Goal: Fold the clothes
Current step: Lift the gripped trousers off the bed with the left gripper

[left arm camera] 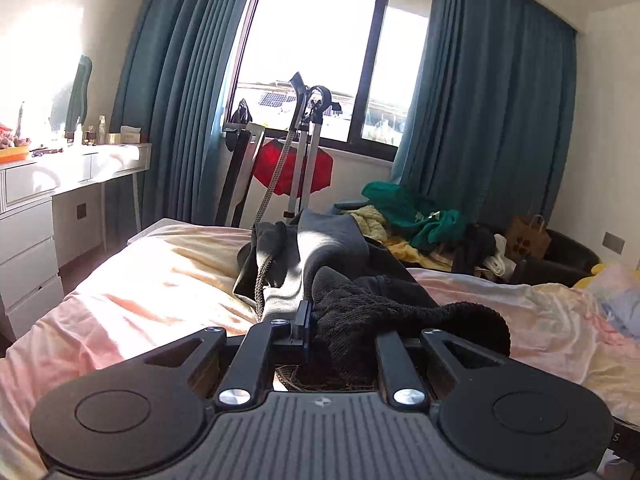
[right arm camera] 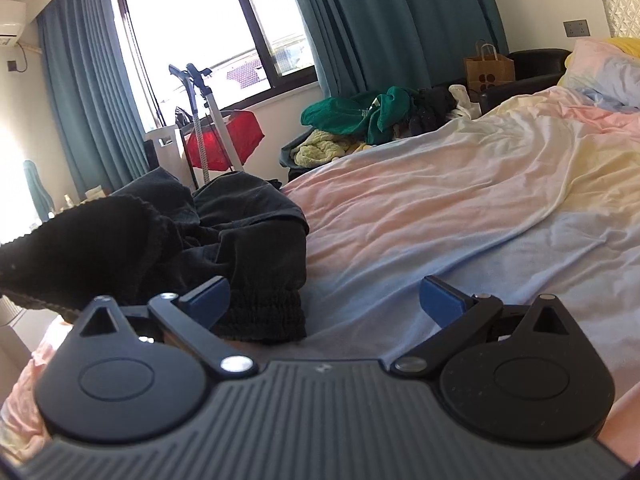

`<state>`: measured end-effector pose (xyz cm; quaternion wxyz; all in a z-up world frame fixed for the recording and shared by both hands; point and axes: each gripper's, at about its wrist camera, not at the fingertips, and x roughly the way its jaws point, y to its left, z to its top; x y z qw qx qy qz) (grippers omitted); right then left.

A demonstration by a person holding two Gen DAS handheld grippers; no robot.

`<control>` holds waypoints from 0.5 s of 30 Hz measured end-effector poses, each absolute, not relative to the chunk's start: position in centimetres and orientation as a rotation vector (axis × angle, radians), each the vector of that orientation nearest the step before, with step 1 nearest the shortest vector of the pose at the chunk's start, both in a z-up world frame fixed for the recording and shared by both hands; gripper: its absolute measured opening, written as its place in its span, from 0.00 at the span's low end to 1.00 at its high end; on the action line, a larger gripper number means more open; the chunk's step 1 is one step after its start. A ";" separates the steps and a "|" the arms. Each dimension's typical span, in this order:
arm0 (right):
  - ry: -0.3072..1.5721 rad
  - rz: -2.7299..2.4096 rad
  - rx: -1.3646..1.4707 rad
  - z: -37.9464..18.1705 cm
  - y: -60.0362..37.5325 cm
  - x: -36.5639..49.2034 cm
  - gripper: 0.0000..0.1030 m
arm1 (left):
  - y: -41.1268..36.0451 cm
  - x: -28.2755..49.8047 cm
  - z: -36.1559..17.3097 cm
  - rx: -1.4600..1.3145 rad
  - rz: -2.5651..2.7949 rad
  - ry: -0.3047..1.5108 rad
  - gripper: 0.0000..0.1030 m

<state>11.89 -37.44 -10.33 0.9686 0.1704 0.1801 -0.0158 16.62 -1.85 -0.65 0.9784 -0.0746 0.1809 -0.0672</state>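
1. The black pants are bunched up on the bed sheet, on its left part in the right wrist view.
2. The left gripper is seen pinched together on a fold of the black pants.
3. The right gripper is held wide apart, with nothing gripped.
4. The elastic cuff is found just beside its left blue finger.
5. A pile of clothes is seen past the bed.

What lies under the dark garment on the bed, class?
The dark garment rests on a pastel bedsheet, which shows pink beside it on both sides. The left tongs pinch its ribbed edge; the open right tongs sit by its cuff. Anything directly beneath the bundle is covered.
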 end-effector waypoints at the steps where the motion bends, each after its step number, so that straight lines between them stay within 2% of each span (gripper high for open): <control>1: 0.361 -0.004 0.325 -10.0 -36.7 11.5 1.00 | -0.3 15.5 -0.1 -0.159 -0.130 0.363 0.11; 4: 0.346 0.089 0.265 -9.1 -34.5 10.1 1.00 | 4.8 13.6 -0.4 -0.171 -0.076 0.400 0.11; 9: 0.404 0.174 0.158 -8.5 -30.4 9.1 1.00 | 12.3 13.8 -4.2 -0.226 0.023 0.621 0.11; 15: 0.532 0.191 0.081 -9.6 -27.7 8.5 1.00 | 15.1 13.5 -5.7 -0.271 0.015 0.693 0.12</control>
